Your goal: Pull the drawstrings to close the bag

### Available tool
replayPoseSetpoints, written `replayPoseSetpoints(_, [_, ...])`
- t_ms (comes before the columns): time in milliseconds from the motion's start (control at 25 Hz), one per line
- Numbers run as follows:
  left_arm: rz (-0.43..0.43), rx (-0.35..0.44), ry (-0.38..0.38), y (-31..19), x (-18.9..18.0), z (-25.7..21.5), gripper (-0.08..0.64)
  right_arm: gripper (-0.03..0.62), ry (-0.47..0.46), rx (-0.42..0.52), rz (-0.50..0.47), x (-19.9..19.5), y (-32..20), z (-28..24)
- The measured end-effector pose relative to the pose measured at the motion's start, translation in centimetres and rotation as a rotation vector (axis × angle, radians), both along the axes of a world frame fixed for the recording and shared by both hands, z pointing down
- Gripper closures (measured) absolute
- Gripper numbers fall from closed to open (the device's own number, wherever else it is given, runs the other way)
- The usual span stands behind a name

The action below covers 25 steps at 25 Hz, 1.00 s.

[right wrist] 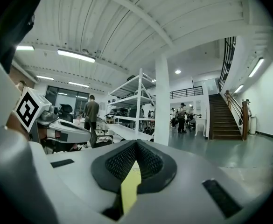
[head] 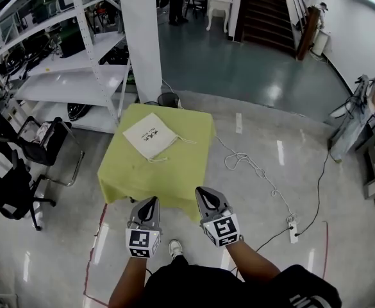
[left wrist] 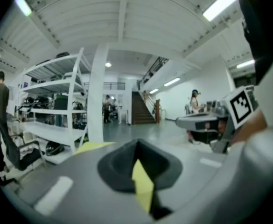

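Lying ahead on the table (head: 193,165), the bag (head: 150,135) is being faced squarely by the closed, empty left gripper (head: 150,201); the right gripper (head: 204,191), likewise closed, is being held alongside.

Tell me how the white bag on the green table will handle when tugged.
The white bag lies flat and thin, so it is probably floppy and light. With nothing holding it, a tug on its drawstrings may just slide it over the tablecloth.
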<state>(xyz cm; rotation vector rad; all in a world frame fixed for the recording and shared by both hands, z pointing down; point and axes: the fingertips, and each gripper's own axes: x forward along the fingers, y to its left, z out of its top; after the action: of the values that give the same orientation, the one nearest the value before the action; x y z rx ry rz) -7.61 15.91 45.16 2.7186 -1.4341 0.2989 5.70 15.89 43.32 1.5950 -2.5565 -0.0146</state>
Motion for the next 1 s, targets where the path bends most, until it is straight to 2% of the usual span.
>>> replayPoseSetpoints(160, [-0.008,-0.013,0.046,-3.3,-1.2,-0.4,0.555,0.597,-0.019,-0.007,0.005,-1.6,-2.7,-0.2])
replayPoseSetpoints(480, [-0.003,-0.014,0.076,-7.4,-3.2,-0.6,0.555,0.597,0.005,0.007,0.032,-2.8,-6.1,-0.9])
replayPoseSetpoints(1000, [-0.032,-0.039,0.082,-12.0,-4.3,1.0,0.555,0.597,0.035,-0.047,0.051,-2.4,-10.6,0.9])
